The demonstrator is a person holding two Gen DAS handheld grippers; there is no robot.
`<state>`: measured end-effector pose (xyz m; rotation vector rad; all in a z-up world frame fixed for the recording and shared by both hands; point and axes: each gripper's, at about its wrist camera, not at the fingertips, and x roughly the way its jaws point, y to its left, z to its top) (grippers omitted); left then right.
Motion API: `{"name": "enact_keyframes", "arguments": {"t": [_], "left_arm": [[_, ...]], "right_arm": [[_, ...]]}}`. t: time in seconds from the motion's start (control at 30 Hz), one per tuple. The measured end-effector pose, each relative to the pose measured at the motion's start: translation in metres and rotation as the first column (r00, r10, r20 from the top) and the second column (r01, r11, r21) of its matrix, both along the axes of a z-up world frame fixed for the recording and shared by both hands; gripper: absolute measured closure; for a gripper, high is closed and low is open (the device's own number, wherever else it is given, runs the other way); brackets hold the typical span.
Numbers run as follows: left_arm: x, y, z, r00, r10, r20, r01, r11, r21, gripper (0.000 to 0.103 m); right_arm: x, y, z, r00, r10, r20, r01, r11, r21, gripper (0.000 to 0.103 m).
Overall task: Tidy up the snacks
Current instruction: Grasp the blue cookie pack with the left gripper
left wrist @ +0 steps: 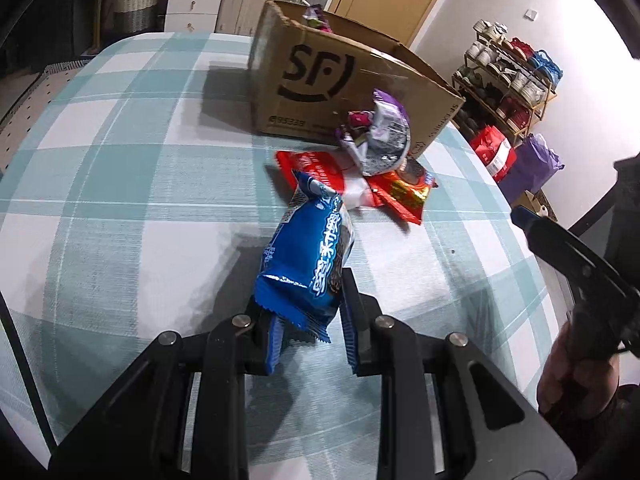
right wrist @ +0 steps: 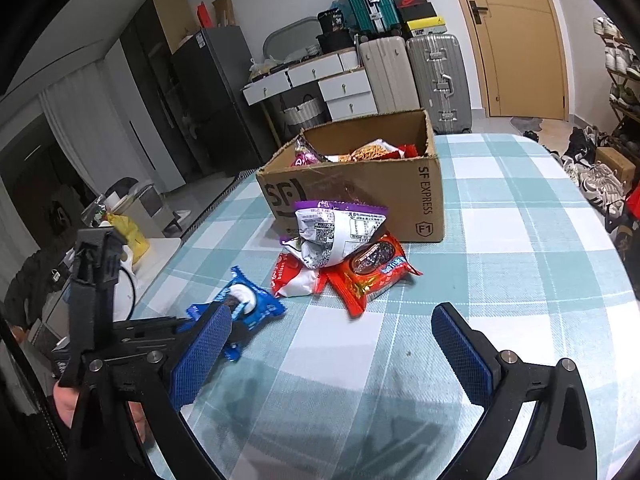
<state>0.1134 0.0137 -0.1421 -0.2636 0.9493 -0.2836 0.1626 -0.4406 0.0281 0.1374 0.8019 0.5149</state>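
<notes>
My left tongs (left wrist: 306, 316) clamp the blue snack packet (left wrist: 308, 256), long axis pointing toward the cardboard box (left wrist: 320, 92) ahead, probably just above the counter (left wrist: 120, 200); my right tongs (right wrist: 332, 344) stand apart, empty.

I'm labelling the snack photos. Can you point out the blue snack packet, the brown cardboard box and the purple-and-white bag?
Blue snack packet (left wrist: 308, 256), left wrist view, printed front.
Brown cardboard box (right wrist: 360, 192), right wrist view, front wall.
Purple-and-white bag (right wrist: 336, 232), right wrist view, white label panel.
</notes>
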Motion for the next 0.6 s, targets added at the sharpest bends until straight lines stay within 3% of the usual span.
{"name": "enact_keyframes", "arguments": {"t": [0.23,0.43,0.6], "left_arm": [[-0.004,0.021,-0.003,0.999,0.036,-0.008,-0.036,0.999,-0.009,0.082],[-0.007,0.035,-0.002,0.998,0.063,-0.007,-0.063,0.998,-0.020,0.082],[-0.009,0.047,-0.004,0.997,0.082,-0.015,-0.082,0.996,-0.040,0.082]], "right_arm": [[0.036,0.015,-0.013,0.999,0.031,-0.023,-0.031,1.000,0.005,0.001],[0.067,0.040,-0.025,0.997,0.078,-0.015,-0.079,0.994,-0.070,0.001],[0.097,0.058,-0.037,0.993,0.112,-0.037,-0.114,0.991,-0.066,0.001]]}}
